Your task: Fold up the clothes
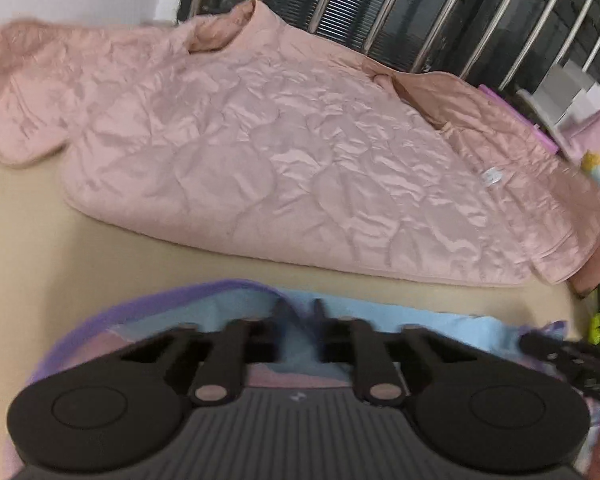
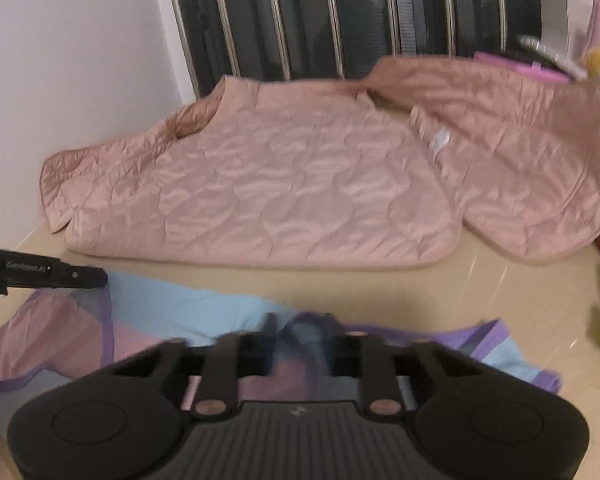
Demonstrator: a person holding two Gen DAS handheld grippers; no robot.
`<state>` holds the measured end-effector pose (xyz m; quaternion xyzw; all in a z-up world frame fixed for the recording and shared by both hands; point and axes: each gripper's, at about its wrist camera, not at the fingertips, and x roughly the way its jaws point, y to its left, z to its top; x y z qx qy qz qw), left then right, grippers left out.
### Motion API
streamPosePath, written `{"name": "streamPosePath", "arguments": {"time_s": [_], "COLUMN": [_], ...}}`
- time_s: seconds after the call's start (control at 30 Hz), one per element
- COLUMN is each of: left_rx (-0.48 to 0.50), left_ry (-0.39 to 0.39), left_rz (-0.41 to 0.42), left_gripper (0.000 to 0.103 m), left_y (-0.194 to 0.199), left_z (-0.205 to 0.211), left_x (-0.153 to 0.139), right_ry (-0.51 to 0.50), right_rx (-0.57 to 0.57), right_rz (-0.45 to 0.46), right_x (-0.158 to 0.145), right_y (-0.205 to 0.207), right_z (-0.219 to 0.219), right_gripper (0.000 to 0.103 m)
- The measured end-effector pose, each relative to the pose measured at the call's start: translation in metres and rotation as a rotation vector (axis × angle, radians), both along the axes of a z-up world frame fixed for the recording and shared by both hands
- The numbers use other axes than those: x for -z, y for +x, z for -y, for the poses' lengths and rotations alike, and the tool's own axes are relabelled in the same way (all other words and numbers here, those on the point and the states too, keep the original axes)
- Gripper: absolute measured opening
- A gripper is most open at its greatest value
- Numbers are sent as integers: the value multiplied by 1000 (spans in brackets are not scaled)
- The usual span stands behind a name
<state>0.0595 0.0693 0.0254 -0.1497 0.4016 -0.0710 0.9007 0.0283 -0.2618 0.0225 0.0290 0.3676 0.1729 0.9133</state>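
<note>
I have both the left gripper (image 1: 300,308) and right gripper (image 2: 300,322) clenched on the thin pastel garment (image 2: 160,304); beyond lies a puffy, wave-quilted pink jacket (image 1: 260,152).

Jacket (image 1: 284,160): spread flat on the table (image 1: 28,216), at its far side, against the barred window (image 1: 440,12).
Small garment (image 2: 172,312): on the table's near side, before the jacket, apart from it.
Wall (image 2: 72,60): left of the window.
</note>
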Motion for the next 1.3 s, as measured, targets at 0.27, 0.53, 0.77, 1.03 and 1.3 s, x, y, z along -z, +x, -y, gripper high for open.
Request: {"name": "streamPosePath", "arguments": {"time_s": [0.27,0.53,0.77,1.03,1.3], "left_rx": [12,44,14,-97,-104], "left_ry": [-12,34,19,58,103], "left_rz": [153,189,120,164,108], "left_gripper": [0,0,12,35,8], "left_y": [-34,-124,-156,-138,-108], "left_z": [5,5,-10,-37,-42], "left_x": [-21,-22,-1,-18,0], "right_ry": [63,97,56,-6,-92], "right_rx": [-1,-93,-93,-97,160], "right_rz": [111,228,204,305,185], "right_x": [-19,-19,0,-23,-30], "right_y": [-26,-113,-158,-150,-89], "right_z": [7,40,46,20,58], "right_gripper": [1,1,9,29,37]}}
